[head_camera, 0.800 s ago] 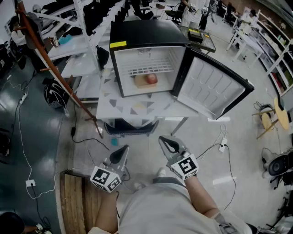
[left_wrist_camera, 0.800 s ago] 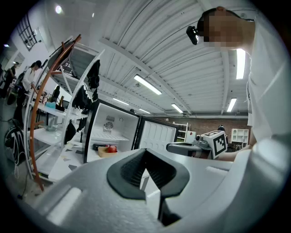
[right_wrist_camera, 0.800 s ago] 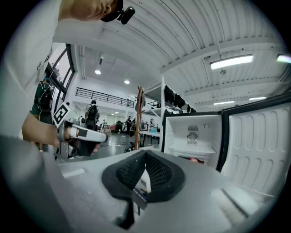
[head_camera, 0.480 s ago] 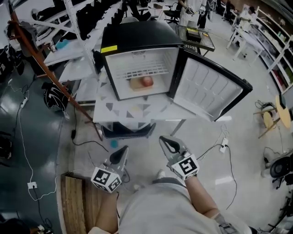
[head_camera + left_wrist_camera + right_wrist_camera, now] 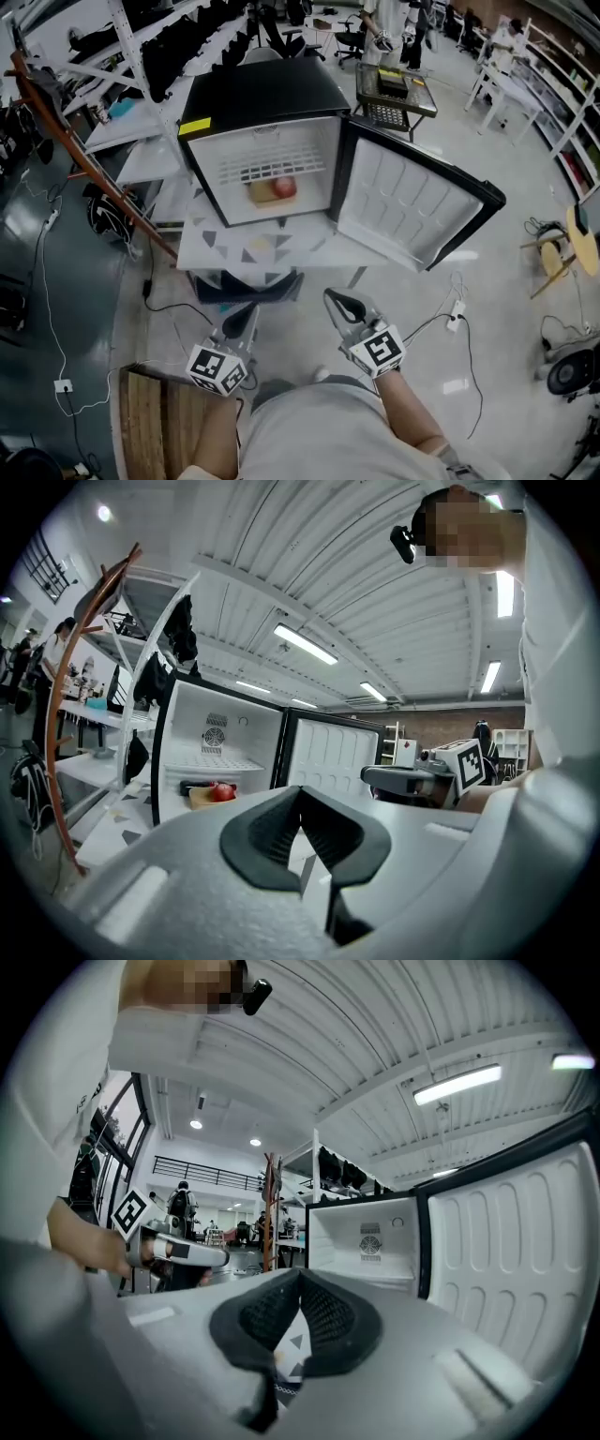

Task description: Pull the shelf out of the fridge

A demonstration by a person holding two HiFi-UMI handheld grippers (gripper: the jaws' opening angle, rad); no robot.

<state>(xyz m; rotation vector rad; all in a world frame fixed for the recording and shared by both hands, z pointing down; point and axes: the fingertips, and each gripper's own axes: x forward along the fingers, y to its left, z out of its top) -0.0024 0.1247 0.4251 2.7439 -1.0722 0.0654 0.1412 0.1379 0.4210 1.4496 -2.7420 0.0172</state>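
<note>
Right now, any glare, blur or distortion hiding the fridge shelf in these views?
Head view: sharp, evenly lit, edges bowed; wire shelf in the fridge reads clearly. Left gripper view: strong fisheye, black corners, left gripper fills the lower half, shelf small but visible. Right gripper view: same fisheye, ceiling light blown out, shelf hard to pick out.
</note>
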